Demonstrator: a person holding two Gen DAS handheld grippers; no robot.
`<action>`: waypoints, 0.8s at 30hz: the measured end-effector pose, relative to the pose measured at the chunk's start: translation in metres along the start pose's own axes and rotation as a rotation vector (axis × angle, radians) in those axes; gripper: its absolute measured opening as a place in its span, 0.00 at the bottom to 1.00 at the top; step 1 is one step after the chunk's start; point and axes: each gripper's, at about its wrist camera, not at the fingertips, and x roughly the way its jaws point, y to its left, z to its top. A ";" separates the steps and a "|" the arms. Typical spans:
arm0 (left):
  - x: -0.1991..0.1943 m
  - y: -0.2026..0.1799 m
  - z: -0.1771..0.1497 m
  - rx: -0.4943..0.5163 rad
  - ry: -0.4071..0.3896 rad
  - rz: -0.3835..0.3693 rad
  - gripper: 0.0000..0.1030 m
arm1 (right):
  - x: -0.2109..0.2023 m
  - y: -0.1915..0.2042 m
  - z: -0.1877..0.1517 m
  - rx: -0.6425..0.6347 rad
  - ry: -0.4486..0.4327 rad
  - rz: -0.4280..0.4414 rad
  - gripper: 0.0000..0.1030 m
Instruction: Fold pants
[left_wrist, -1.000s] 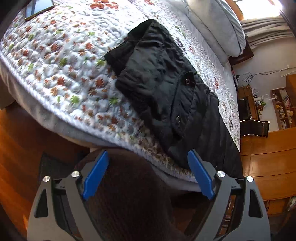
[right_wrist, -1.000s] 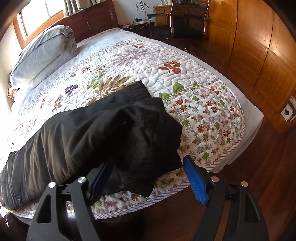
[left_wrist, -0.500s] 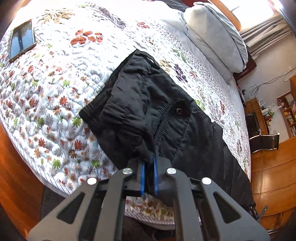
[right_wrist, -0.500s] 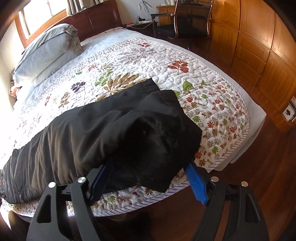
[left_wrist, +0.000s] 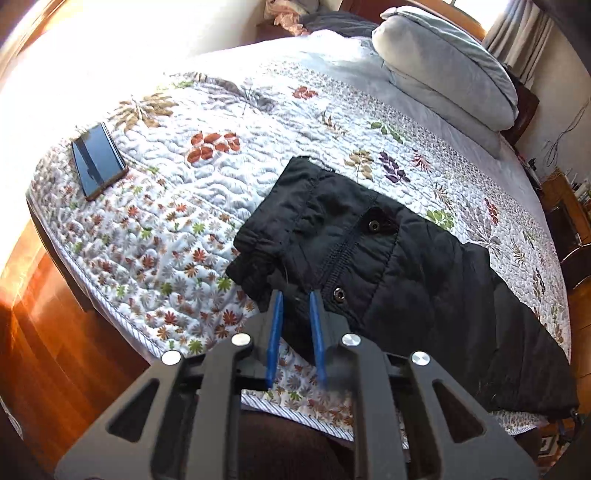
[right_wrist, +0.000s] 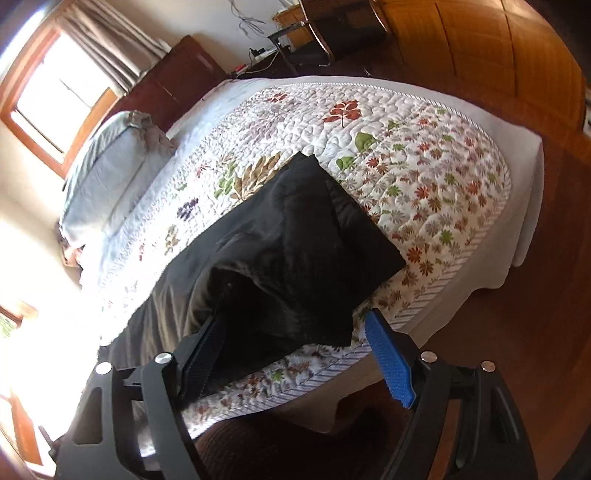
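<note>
Pants (left_wrist: 388, 258) flat on bed (left_wrist: 221, 177), long axis along near edge. Left tool (left_wrist: 295, 295) nearly together, pinching waistband hem. Right tool (right_wrist: 295, 325) spread wide, straddling leg cuff end, not yet gripping.

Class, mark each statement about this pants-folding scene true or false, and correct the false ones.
1. The left gripper is nearly closed on the waist end of the black pants. True.
2. The right gripper is shut on the pants. False: its jaws are wide open around the leg end.
3. A phone lies on the quilt. True.
4. The pants lie on the wooden floor. False: they lie on the quilted bed.
5. The pillow rests on the pants. False: it sits apart, at the bed's head.
</note>
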 end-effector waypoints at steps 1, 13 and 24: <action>-0.010 -0.009 0.001 0.024 -0.028 -0.004 0.17 | -0.002 -0.003 -0.002 0.031 0.001 0.043 0.77; 0.051 -0.128 -0.008 0.296 0.113 -0.037 0.72 | 0.008 0.025 0.001 0.253 -0.004 0.319 0.90; 0.094 -0.088 -0.011 0.259 0.202 0.069 0.89 | 0.084 0.022 0.038 0.350 0.068 0.198 0.46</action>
